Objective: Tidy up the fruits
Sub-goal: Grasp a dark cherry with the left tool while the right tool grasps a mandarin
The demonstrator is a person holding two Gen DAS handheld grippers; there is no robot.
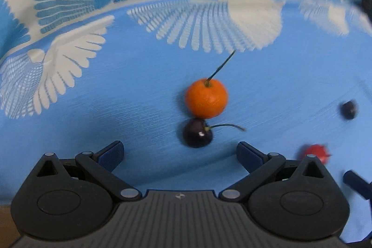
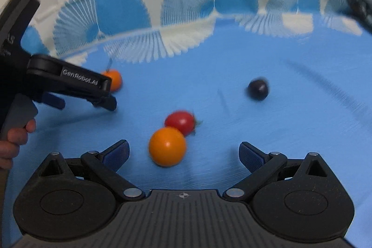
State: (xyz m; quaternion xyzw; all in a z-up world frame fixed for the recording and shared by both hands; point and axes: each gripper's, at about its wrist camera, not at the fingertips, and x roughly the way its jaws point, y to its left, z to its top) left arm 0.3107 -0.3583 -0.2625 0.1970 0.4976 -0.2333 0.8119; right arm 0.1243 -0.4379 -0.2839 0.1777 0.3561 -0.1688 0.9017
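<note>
- Blue cloth point(image 1: 116, 108) printed with white fan motifs is seen covering the work surface in both wrist views; a fold of it rises at the far edge.
- Left gripper point(image 1: 180, 153) is recorded with its fingers spread wide apart and nothing held between them.
- Just ahead of the left fingers, near the midline, a dark cherry point(image 1: 197, 133) is noted, its stem pointing toward the right finger.
- Directly beyond it, and touching it, an orange stemmed fruit point(image 1: 206, 98) is seen, the stem angled away.
- Outside the left gripper's right finger a red fruit point(image 1: 316, 151) is partly hidden; farther out a blurred dark fruit point(image 1: 348, 109) lies apart.
- Right gripper point(image 2: 184, 153) is likewise recorded with fingers wide apart and empty.
- Between its fingertips, nearer the left finger, a round orange fruit point(image 2: 167, 147) is observed, with the red fruit touching it just beyond.
- Farther out, ahead of the right finger, the dark fruit lies alone.
- At the far left of the right wrist view the left gripper is seen held by a hand point(image 2: 14, 143), with the orange stemmed fruit partly hidden behind its tip.
</note>
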